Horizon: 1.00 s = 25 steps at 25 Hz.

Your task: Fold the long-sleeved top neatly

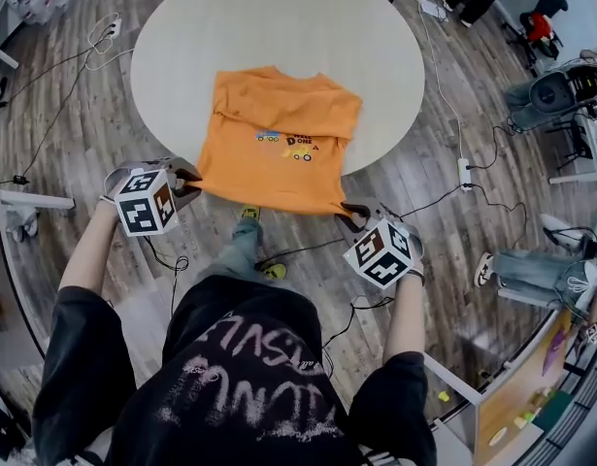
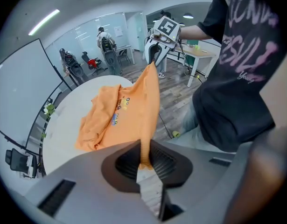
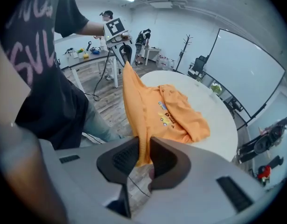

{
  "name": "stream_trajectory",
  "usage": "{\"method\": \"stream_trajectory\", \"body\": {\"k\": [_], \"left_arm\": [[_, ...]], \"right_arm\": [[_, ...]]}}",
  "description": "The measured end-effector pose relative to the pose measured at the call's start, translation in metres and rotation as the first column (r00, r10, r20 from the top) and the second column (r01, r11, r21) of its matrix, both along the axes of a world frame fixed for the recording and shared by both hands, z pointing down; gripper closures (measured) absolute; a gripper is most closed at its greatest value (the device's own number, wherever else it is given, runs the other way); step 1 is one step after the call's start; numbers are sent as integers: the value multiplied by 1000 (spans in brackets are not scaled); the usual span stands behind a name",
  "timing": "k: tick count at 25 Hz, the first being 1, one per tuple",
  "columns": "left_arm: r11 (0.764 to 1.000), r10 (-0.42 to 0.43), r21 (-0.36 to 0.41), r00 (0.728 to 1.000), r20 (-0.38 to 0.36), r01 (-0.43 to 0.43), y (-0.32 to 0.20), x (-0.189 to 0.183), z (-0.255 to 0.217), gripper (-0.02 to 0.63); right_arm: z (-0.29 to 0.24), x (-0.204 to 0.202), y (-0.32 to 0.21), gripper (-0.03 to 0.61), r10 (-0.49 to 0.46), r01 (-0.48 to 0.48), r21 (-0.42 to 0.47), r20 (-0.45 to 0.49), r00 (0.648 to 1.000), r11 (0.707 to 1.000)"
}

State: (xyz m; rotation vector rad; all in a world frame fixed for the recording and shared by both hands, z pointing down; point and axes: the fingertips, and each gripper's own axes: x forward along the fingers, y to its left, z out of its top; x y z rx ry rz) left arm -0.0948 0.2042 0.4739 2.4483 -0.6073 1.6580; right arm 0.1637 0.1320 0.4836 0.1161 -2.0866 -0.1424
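Head view, mid-frame: orange top (image 1: 279,139) lay partly on the round tabletop (image 1: 182,37). Its near edge was held off the tabletop's lower rim, between left claw (image 1: 186,184) and right claw (image 1: 354,216). Only the gripper views showed the grip: each claw was clamped on a corner, with the fabric taut between them.

Orange top (image 1: 279,124) lies partly on round table (image 1: 182,47).
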Motion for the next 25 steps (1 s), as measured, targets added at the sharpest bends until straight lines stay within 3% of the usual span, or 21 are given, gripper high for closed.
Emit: {"method": "stream_trajectory", "body": {"k": [8,19,25], "left_arm": [[998,-58,-28,993,-106,55,-99,-32,-21,558],[972,-153,-202,974,-165,118,-216,-80,38,557],[963,-157,-245,970,-186,109,-258,-92,68,548]], "right_arm": [[-25,-27,-85,506,-8,6,-148,-11,1000,989],[17,-73,-208,503,49,-70,-196,-113,992,978],[44,-87,-247,481,106,-131,-192,-136,985,973]]}}
